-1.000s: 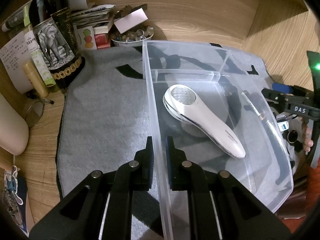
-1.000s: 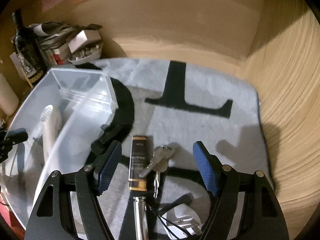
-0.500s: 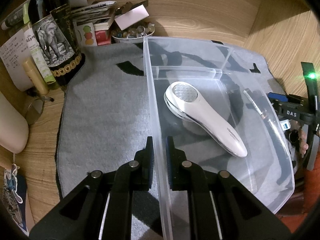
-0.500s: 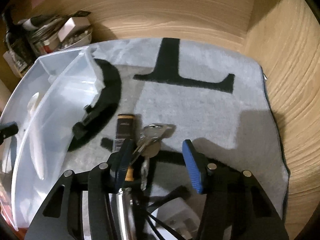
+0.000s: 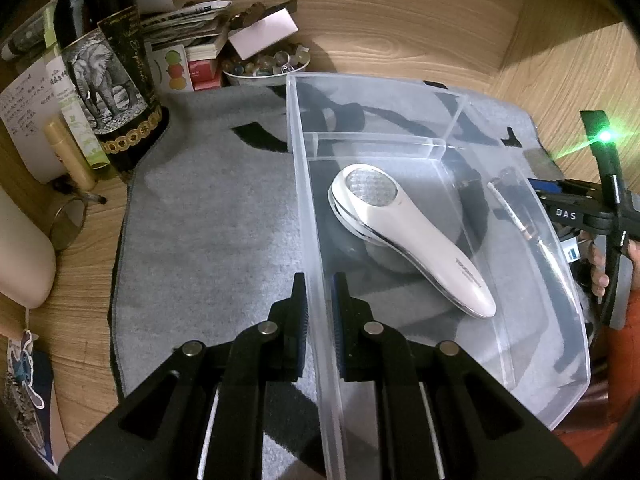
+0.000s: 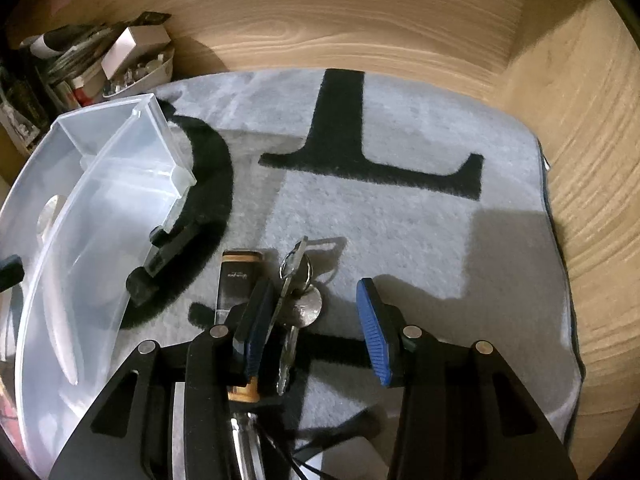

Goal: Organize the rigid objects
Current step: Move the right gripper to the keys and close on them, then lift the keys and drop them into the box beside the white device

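Left wrist view, from left to right: a dark bottle with an elephant label (image 5: 108,80) stands at the table's back left corner, beside a bowl of glass beads (image 5: 266,66); a grey mat (image 5: 208,216) covers the table; on it sits a clear plastic bin (image 5: 560,320). The left gripper (image 5: 320,312) is clamped on the bin's near-left wall, one finger outside and one inside. A white handheld lint shaver (image 5: 408,236) lies diagonally on the bin floor.

In the right wrist view the bin (image 6: 80,240) is at left. Just right of it on the mat lie a black clip-like piece (image 6: 160,260), a dark tube with gold ends (image 6: 234,284) and a bunch of keys (image 6: 298,292). The right gripper (image 6: 316,328) stands apart, fairly wide, lowered over the keys: its left finger sits between the tube and the keys, seemingly touching them, while its right finger is clear of them on bare mat.

The keys look light, stiff and loose on their ring, so they may swing or slip; pinching across the flat key heads near the ring seems the surest hold. The thin bin wall probably flexes, so the left grip mainly steadies it.
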`<state>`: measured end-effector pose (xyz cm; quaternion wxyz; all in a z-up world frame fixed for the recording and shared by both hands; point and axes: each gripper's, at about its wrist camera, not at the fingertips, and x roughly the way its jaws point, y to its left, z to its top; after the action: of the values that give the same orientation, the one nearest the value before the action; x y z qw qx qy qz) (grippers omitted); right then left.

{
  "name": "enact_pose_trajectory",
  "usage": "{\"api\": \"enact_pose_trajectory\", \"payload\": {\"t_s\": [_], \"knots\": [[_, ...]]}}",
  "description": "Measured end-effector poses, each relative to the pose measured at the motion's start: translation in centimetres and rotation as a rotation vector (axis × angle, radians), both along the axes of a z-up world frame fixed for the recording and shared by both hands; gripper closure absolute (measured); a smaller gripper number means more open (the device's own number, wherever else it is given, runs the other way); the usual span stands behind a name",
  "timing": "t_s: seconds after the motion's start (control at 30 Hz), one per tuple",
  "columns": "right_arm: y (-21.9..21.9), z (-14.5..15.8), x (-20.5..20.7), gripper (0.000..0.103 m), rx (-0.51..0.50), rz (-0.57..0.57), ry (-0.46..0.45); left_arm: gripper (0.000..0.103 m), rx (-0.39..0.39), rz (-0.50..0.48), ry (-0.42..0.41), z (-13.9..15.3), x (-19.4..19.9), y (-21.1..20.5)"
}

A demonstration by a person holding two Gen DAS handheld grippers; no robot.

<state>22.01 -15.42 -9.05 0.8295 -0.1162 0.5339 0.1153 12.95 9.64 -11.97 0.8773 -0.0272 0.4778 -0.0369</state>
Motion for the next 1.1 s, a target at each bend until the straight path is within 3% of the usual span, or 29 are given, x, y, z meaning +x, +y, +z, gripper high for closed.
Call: {"api": "enact_pose_trajectory", "payload": {"t_s": [0.1, 0.17, 0.37, 0.4, 0.53, 0.8, 0.93, 1.1], "knots": [[0.5, -0.3, 0.4, 0.067, -0.021, 0.003, -0.005, 0.091, 0.001, -0.001, -0.002, 0.0, 0.0, 0.0], [0.7, -0.2, 0.5, 0.083, -0.026, -0.002, -0.016, 0.091, 0.000, 0.000, -0.002, 0.0, 0.0, 0.0], [0.9, -0.2, 0.0, 0.084, -0.044, 0.017, -0.039, 0.091, -0.002, -0.004, -0.006, 0.0, 0.0, 0.0], [0.9, 0.0, -0.2, 0.091, -0.041, 0.018, -0.044, 0.091, -0.001, -0.004, -0.007, 0.1, 0.0, 0.1], [1.0, 1.1, -1.0, 0.095, -0.042, 0.021, -0.088, 0.091, -0.002, -0.005, -0.008, 0.1, -0.1, 0.1], [0.7, 3.6, -1.9, 0.096, -0.047, 0.038, -0.167, 0.091, 0.003, -0.006, -0.014, 0.1, -0.2, 0.0], [-0.4, 3.8, -1.2, 0.095, -0.007, 0.008, -0.110, 0.091, 0.002, -0.007, -0.019, 0.2, -0.3, 0.0], [-0.4, 2.2, -0.3, 0.081, 0.002, 0.000, -0.042, 0.091, -0.002, -0.007, -0.020, 0.2, -0.3, 0.2]]}}
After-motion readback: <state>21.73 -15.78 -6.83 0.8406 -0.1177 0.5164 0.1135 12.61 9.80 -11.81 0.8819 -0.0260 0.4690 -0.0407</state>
